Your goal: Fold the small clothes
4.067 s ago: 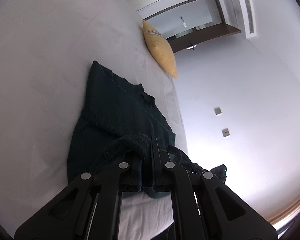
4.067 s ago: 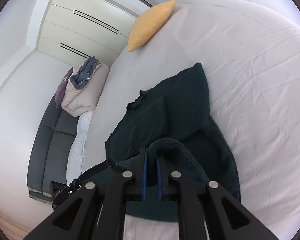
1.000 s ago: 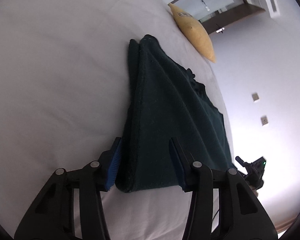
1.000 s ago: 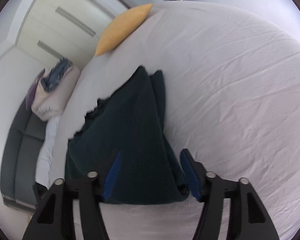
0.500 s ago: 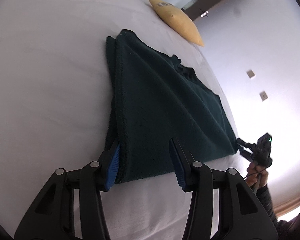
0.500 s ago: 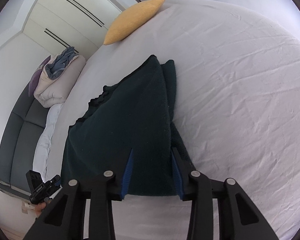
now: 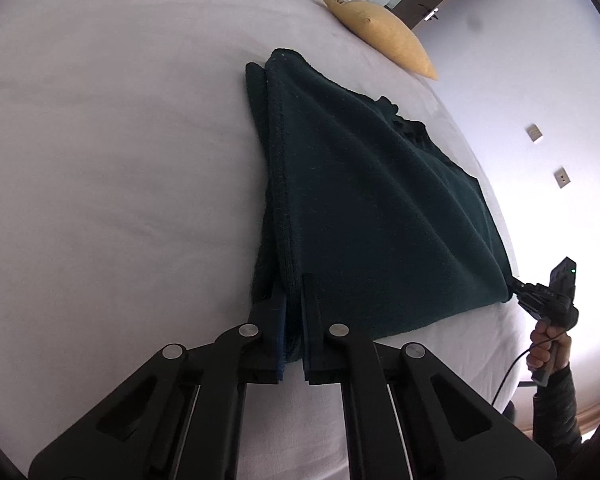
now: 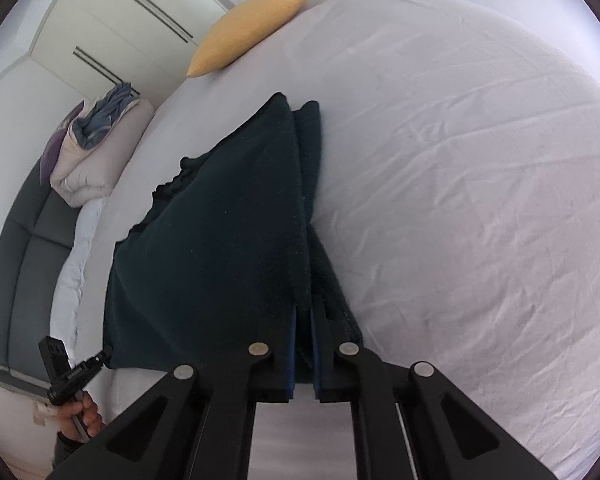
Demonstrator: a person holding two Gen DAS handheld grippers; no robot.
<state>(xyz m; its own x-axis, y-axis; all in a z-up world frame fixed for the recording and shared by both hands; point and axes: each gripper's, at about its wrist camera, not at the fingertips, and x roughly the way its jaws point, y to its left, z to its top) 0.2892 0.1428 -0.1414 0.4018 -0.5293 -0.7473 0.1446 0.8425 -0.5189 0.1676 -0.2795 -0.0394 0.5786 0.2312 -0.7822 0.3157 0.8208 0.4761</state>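
Note:
A dark green knitted garment [image 7: 372, 208] lies folded on the white bed sheet [image 7: 120, 160]; it also shows in the right wrist view [image 8: 220, 232]. My left gripper [image 7: 294, 284] is shut on the garment's near corner at its folded edge. My right gripper [image 8: 305, 308] is shut on the opposite near corner. Each gripper shows in the other's view, at the garment's far corner: the right one [image 7: 540, 296] and the left one [image 8: 80, 368].
A yellow pillow [image 7: 376, 40] lies at the far end of the bed, also in the right wrist view [image 8: 252, 24]. A grey sofa [image 8: 24, 264] with a bundle of bedding [image 8: 92, 148] stands beside the bed. White wardrobes [image 8: 112, 20] line the wall.
Both grippers were open around the near edge of the folded garment; now both have shut on its near corners.

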